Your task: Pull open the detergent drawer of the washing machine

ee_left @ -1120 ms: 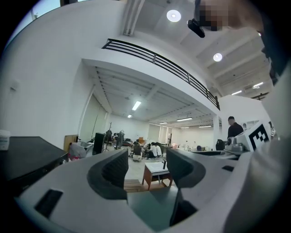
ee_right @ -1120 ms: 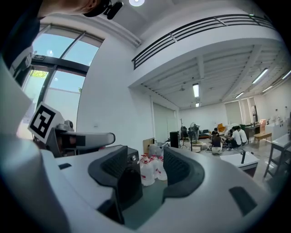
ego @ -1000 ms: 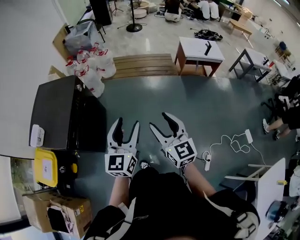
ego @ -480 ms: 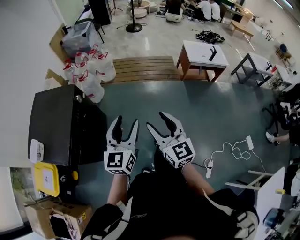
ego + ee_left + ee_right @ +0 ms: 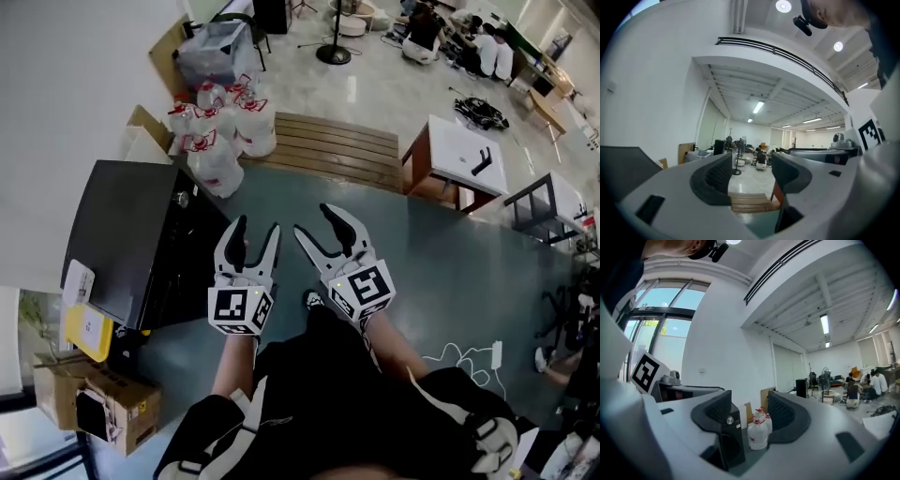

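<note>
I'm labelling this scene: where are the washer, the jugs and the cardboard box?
washer [image 5: 122, 234]: head view, on its dark top face.
jugs [image 5: 217, 167]: head view, on the body of the jug nearest the washer.
cardboard box [image 5: 66, 373]: head view, on its brown top.

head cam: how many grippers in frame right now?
2. The left gripper sits just right of the black washing machine. The right gripper is beside it, further right, over the green floor. Both have jaws apart with nothing between them. None hidden.
</note>
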